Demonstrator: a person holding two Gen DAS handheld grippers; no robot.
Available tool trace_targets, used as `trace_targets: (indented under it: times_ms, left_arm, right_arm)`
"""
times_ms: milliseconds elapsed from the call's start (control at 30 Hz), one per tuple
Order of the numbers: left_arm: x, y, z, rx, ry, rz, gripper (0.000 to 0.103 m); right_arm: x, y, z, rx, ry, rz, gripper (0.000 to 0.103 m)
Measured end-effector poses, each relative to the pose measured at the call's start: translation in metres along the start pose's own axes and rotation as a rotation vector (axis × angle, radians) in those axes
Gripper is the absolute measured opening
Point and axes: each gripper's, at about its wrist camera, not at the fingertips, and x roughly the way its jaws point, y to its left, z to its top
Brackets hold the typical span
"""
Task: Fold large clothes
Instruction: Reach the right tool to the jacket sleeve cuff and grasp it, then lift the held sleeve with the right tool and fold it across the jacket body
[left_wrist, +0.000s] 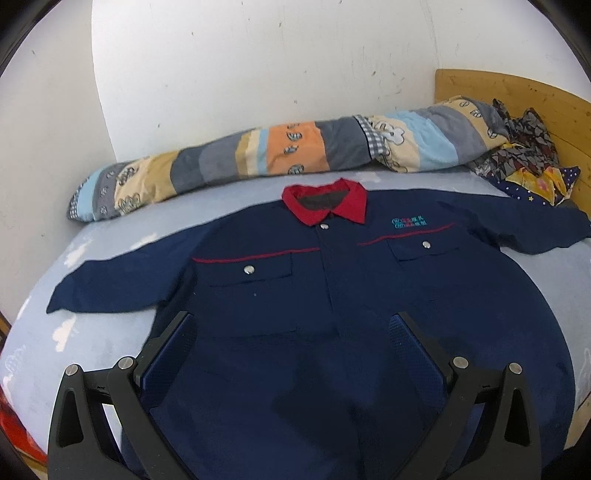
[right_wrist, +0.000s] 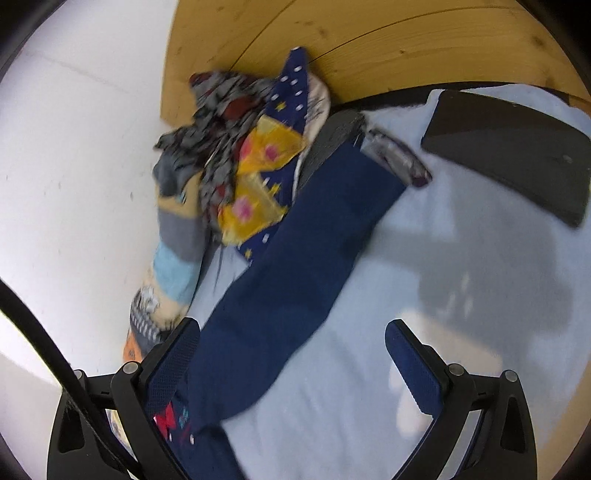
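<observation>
A navy work jacket (left_wrist: 332, 295) with a red collar (left_wrist: 325, 201) lies face up and spread flat on a light blue bed sheet (left_wrist: 44, 332), both sleeves stretched out sideways. My left gripper (left_wrist: 295, 325) is open and empty, above the jacket's lower front. In the right wrist view the jacket's right sleeve (right_wrist: 306, 236) runs away from me to its cuff. My right gripper (right_wrist: 291, 332) is open and empty, above that sleeve near the shoulder.
A rolled patchwork quilt (left_wrist: 277, 151) lies along the white wall behind the jacket. A heap of patterned clothes (right_wrist: 243, 147) sits by the wooden headboard (right_wrist: 369, 44). A black flat device (right_wrist: 517, 155) and a small dark wrapper (right_wrist: 399, 155) lie on the sheet by the cuff.
</observation>
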Motion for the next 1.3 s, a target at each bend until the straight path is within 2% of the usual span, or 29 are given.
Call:
trace_targets:
  times_ms: [67, 100, 233, 400, 533, 600, 633, 667, 700, 733, 800, 1000, 1100, 1300]
  left_arm:
    - [0.005, -0.003, 0.0, 0.002, 0.01, -0.003, 0.103]
    - [0.007, -0.004, -0.001, 0.003, 0.012, -0.001, 0.103]
    - [0.015, -0.01, -0.004, 0.019, 0.029, 0.004, 0.103]
    - [0.021, -0.012, -0.006, 0.013, 0.052, -0.011, 0.103]
    - [0.026, -0.014, -0.006, 0.008, 0.068, -0.024, 0.103]
    - [0.029, -0.015, -0.006, 0.011, 0.072, -0.021, 0.103]
    - [0.03, -0.016, -0.006, 0.012, 0.074, -0.017, 0.103]
    - [0.031, -0.016, -0.006, 0.012, 0.076, -0.015, 0.103]
    - [0.032, -0.016, -0.006, 0.013, 0.077, -0.014, 0.103]
    - [0.033, -0.015, -0.006, 0.013, 0.08, -0.011, 0.103]
    - [0.033, -0.014, -0.006, 0.007, 0.084, -0.009, 0.103]
    - [0.027, -0.007, -0.004, -0.011, 0.072, -0.009, 0.103]
    - [0.023, -0.002, -0.002, -0.019, 0.055, 0.0, 0.103]
    - [0.015, 0.011, 0.002, -0.05, 0.036, 0.017, 0.103]
  right_arm:
    - [0.017, -0.01, 0.014, 0.027, -0.005, -0.013, 0.083]
    - [0.024, -0.013, 0.019, 0.031, -0.006, -0.025, 0.079]
    - [0.04, -0.026, 0.039, 0.023, -0.022, -0.052, 0.077]
    - [0.052, -0.045, 0.048, 0.061, -0.046, -0.056, 0.077]
    - [0.064, -0.042, 0.057, 0.016, -0.077, -0.053, 0.075]
    - [0.072, -0.04, 0.063, 0.013, -0.093, -0.069, 0.066]
    - [0.077, -0.042, 0.065, 0.02, -0.097, -0.071, 0.051]
    - [0.08, -0.044, 0.067, 0.031, -0.091, -0.068, 0.028]
    - [0.083, -0.046, 0.068, 0.053, -0.086, -0.061, 0.019]
    - [0.081, -0.048, 0.068, 0.071, -0.099, -0.054, 0.013]
    - [0.073, -0.043, 0.066, 0.054, -0.135, -0.039, 0.012]
    - [0.037, 0.011, 0.07, -0.099, -0.228, 0.024, 0.011]
    - [0.016, 0.063, 0.08, -0.184, -0.274, 0.038, 0.011]
    - [-0.023, 0.176, 0.087, -0.327, -0.33, 0.128, 0.01]
